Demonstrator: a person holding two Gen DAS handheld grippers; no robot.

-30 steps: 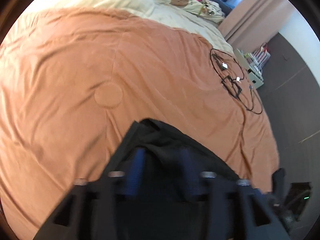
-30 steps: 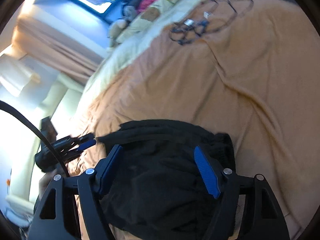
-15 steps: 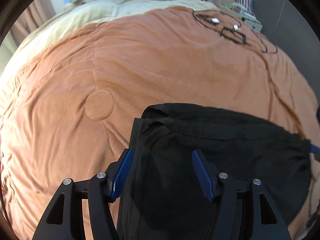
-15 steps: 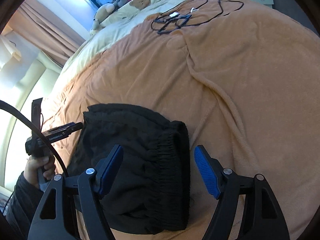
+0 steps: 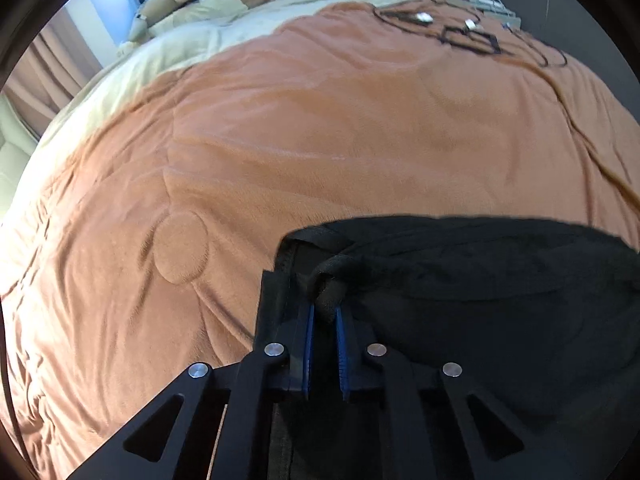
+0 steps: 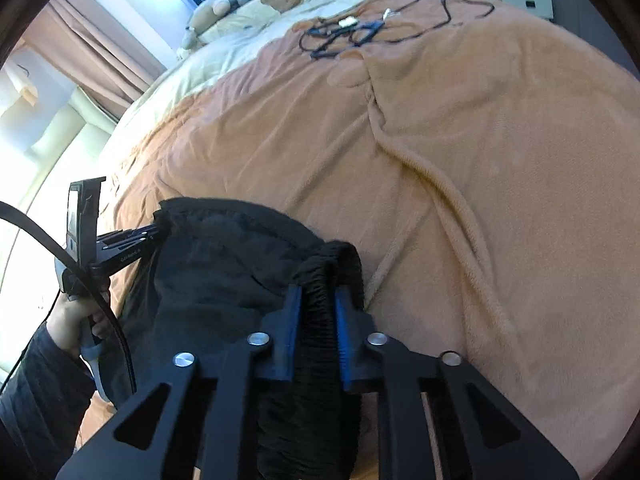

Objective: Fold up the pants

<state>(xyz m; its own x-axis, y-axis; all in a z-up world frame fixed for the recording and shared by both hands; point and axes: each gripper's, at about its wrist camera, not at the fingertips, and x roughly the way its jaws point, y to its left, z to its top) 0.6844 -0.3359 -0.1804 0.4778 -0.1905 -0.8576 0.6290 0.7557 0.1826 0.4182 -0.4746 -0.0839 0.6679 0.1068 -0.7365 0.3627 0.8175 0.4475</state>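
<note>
Pants (image 6: 224,264) plain black. Blanket (image 5: 320,128) orange-brown, plain; cream bedding (image 5: 192,44) at bed's head edge. Tongs' pads (image 6: 291,320) blue, frames black. Cables (image 6: 360,28) black. Curtains (image 6: 100,60) dusty pink.

Bright daylight comes in from the glaring white window (image 6: 24,92) on the left. The round picture edges bend and go dark. The black fabric pants (image 5: 500,300) look blurry.

1. Left wrist view: mounted just behind the left gripper (image 5: 323,314), looking steeply down along its fingers from close range; black pants (image 5: 480,288) fill the frame ahead and to the right of the claw.
2. Right wrist view: same mounting behind the right gripper (image 6: 317,300), facing down and forward.
3. Shared: pants, orange blanket (image 5: 320,128), cables (image 6: 360,28) far ahead, probably the same bundle.
</note>
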